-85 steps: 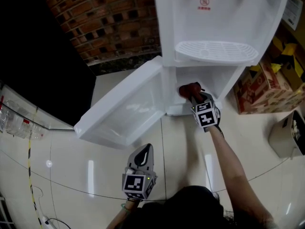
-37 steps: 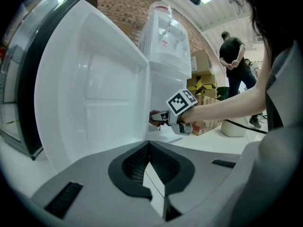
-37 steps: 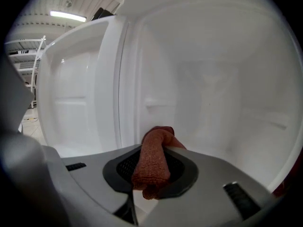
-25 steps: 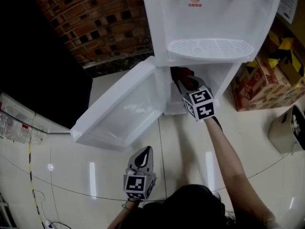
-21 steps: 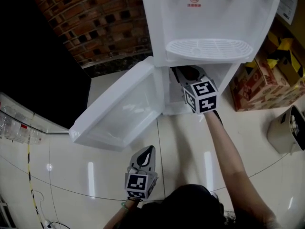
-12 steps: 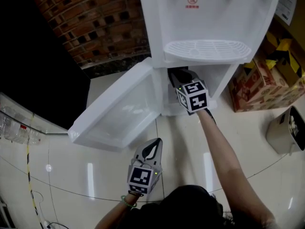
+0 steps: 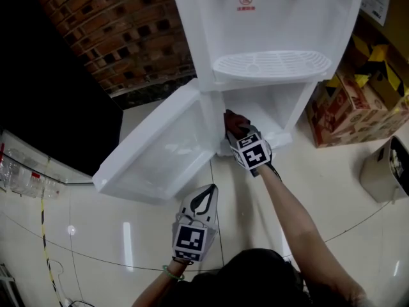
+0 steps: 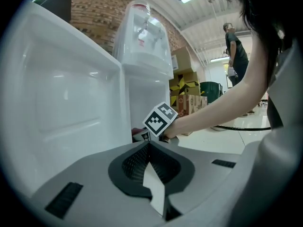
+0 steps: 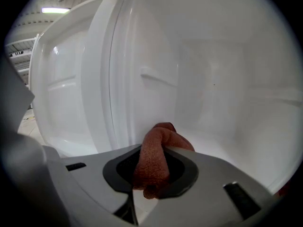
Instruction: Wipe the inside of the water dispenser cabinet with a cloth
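Observation:
A white water dispenser (image 7: 268, 18) stands on the floor with its lower cabinet (image 7: 268, 110) open and the door (image 7: 160, 152) swung out to the left. My right gripper (image 7: 238, 132) is shut on a rust-red cloth (image 7: 234, 121) at the cabinet's front left, low by the floor of the compartment. In the right gripper view the cloth (image 9: 156, 157) bulges between the jaws, facing the white inner walls (image 9: 213, 79). My left gripper (image 7: 199, 203) hangs shut and empty over the floor tiles, below the door; its view shows the door (image 8: 61, 93) and the right gripper's marker cube (image 8: 160, 120).
Cardboard boxes (image 7: 348, 104) stand right of the dispenser, a grey bin (image 7: 386, 171) further right. A brick wall (image 7: 121, 31) runs behind. The drip tray (image 7: 271, 64) juts out above the cabinet opening. A person (image 8: 235, 41) stands far off in the left gripper view.
My right gripper has drawn the cloth from deeper and higher in the cabinet down to its front left edge. The left gripper has shifted slightly right.

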`<move>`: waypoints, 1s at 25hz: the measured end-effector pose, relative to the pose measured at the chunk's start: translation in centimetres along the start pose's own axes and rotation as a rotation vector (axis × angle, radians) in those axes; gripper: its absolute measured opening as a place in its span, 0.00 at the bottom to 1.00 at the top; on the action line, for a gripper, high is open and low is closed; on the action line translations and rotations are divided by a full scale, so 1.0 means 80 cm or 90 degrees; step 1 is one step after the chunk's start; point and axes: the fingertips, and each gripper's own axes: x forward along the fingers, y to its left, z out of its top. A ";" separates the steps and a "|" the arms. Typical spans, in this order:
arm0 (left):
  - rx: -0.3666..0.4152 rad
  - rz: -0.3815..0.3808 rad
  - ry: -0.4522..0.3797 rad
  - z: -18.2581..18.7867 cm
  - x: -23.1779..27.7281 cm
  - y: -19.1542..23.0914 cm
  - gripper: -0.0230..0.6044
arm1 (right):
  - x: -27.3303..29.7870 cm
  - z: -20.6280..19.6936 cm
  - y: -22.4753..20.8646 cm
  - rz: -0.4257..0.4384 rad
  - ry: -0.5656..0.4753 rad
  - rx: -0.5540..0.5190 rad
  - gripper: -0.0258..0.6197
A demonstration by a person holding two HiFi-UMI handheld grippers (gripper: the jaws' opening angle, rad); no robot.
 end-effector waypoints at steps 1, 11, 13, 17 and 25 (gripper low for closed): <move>-0.003 -0.002 0.001 -0.002 -0.001 -0.004 0.00 | -0.004 0.005 -0.002 -0.005 -0.001 -0.007 0.17; -0.013 -0.011 -0.008 -0.005 0.003 -0.014 0.00 | -0.153 0.167 -0.136 -0.276 -0.189 -0.129 0.16; -0.015 -0.010 -0.008 -0.006 0.002 -0.013 0.00 | -0.174 0.189 -0.148 -0.312 -0.213 -0.133 0.16; -0.020 0.003 -0.013 -0.005 -0.001 -0.003 0.00 | -0.186 0.204 -0.155 -0.351 -0.218 -0.146 0.16; -0.038 0.032 -0.015 -0.009 -0.009 0.015 0.00 | -0.163 0.154 -0.194 -0.404 -0.170 -0.064 0.16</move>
